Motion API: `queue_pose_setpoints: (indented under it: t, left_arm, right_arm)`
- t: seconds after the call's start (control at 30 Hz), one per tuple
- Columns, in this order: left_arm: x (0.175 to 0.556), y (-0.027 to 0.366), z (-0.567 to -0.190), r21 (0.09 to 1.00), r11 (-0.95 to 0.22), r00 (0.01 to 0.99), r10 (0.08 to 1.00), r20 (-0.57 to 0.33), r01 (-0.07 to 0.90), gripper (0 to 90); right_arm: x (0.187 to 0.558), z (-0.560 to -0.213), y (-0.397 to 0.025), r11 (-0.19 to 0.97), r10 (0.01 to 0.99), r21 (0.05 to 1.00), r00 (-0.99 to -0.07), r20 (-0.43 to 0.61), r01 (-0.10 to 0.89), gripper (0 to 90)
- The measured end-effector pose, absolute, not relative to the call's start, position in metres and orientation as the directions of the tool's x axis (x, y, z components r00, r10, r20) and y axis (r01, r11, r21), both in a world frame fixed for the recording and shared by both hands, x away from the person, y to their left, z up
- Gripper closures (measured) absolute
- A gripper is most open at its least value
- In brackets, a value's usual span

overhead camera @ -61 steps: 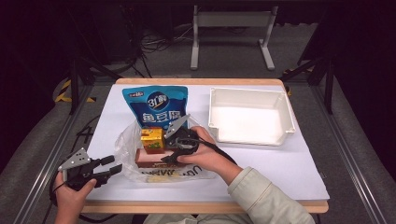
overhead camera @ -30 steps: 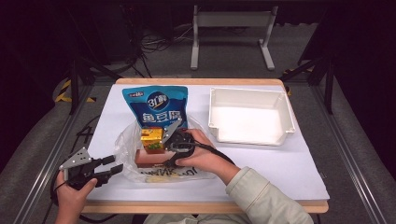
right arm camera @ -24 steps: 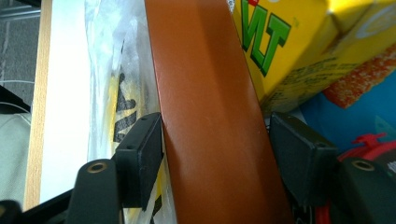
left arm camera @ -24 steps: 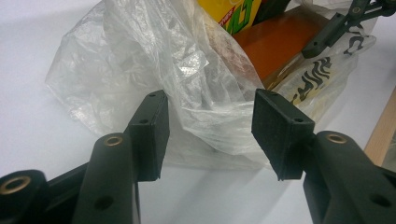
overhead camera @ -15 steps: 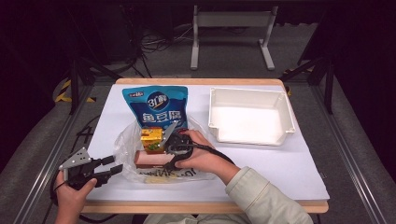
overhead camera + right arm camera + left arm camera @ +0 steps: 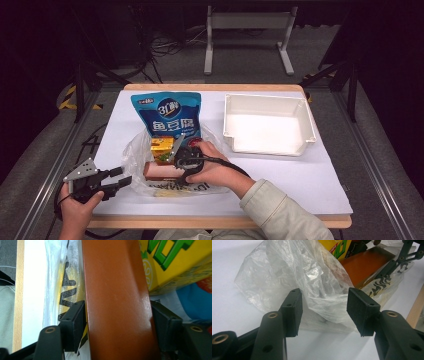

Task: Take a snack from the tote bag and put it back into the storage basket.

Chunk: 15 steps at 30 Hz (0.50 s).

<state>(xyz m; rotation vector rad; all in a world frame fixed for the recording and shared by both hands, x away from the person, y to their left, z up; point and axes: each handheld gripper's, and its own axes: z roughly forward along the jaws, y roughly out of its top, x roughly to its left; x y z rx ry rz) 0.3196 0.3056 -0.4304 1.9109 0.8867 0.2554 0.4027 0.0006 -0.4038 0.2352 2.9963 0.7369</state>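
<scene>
A crumpled clear plastic bag (image 6: 134, 155) lies at the table's front left, holding a flat orange-brown box (image 6: 157, 170) and a yellow drink carton (image 6: 161, 149). My right gripper (image 6: 176, 166) reaches into the bag from the right. In the right gripper view its pads press both long sides of the brown box (image 6: 112, 277), with the yellow carton (image 6: 172, 262) just beyond; the right gripper (image 6: 116, 307) is shut on the box. My left gripper (image 6: 124, 176) sits left of the bag, open. The left gripper (image 6: 323, 297) has a bag (image 6: 287, 270) fold between its jaws, untouched.
A blue snack pouch (image 6: 170, 112) lies behind the bag. An empty white tray (image 6: 265, 99) stands at the back right. The wooden front edge of the table (image 6: 18, 290) runs close beside the bag. White table cover (image 6: 280, 175) lies bare at the front right.
My right gripper has slid left, deeper into the bag, and closed around the brown box. The left gripper has stayed where it was, open.
</scene>
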Motion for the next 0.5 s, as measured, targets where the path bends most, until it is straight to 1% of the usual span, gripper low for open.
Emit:
queue_pose_setpoints:
  t: [0.2,0.3,0.5]
  left_arm:
    - [0.3195,0.3062,-0.4305,0.844,-0.255,0.711,0.676,-0.194,0.472,47.0]
    - [0.3195,0.3066,-0.4303,0.845,-0.256,0.711,0.677,-0.19,0.47,47.0]
    - [0.3193,0.3074,-0.4304,0.846,-0.252,0.71,0.678,-0.193,0.471,47.0]
  right_arm:
    - [0.4016,-0.4055,0.0023,0.883,0.146,0.453,-0.989,-0.017,0.123,36.2]
    - [0.4007,-0.4059,0.0023,0.89,0.138,0.443,-0.99,-0.039,0.107,40.9]
    - [0.3982,-0.4047,0.002,0.894,0.123,0.441,-0.991,-0.06,0.084,42.2]
